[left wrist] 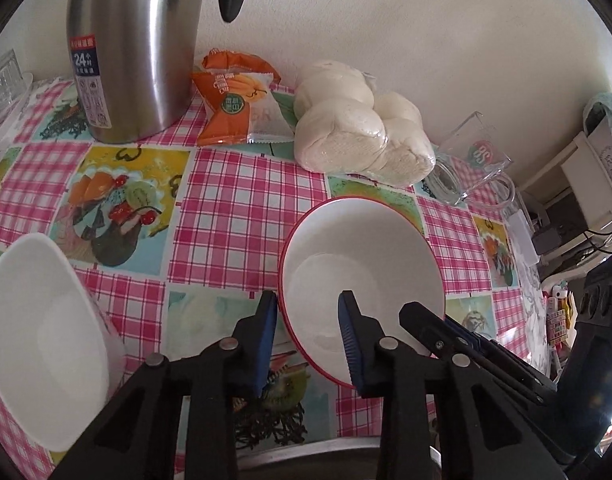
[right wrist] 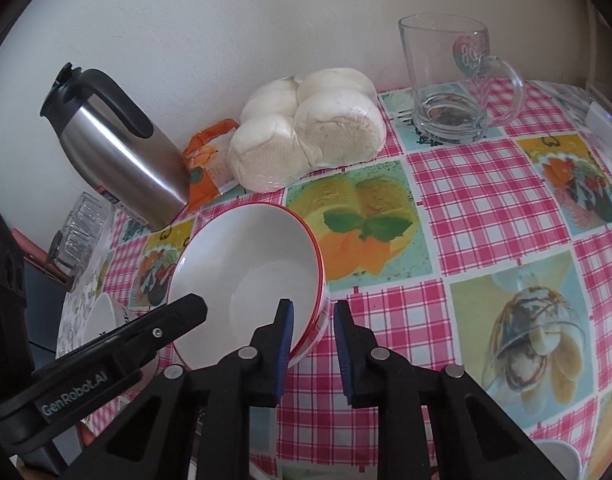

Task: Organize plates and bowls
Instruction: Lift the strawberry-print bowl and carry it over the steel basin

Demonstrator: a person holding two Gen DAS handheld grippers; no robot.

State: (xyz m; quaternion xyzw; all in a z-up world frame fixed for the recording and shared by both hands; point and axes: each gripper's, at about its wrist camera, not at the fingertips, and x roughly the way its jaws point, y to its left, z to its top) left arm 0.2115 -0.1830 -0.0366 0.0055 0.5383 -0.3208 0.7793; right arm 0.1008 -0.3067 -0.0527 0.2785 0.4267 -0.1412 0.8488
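A white bowl with a red rim (left wrist: pixel 362 264) sits on the checked tablecloth; it also shows in the right wrist view (right wrist: pixel 250 264). My left gripper (left wrist: pixel 308 320) is open with its fingers astride the bowl's near left rim, one finger outside and one inside. My right gripper (right wrist: pixel 313 320) is open astride the bowl's near right rim, left finger inside, right finger outside. A plain white bowl (left wrist: pixel 42 332) stands at the left; a small part of it shows in the right wrist view (right wrist: pixel 102 316).
A steel thermos (left wrist: pixel 134 48), an orange snack packet (left wrist: pixel 238 108), a bag of white buns (left wrist: pixel 358 128) and a glass mug (left wrist: pixel 470 164) stand along the wall. A ribbed glass (right wrist: pixel 78 236) is at the far left. A white rim (right wrist: pixel 558 460) shows at the bottom right.
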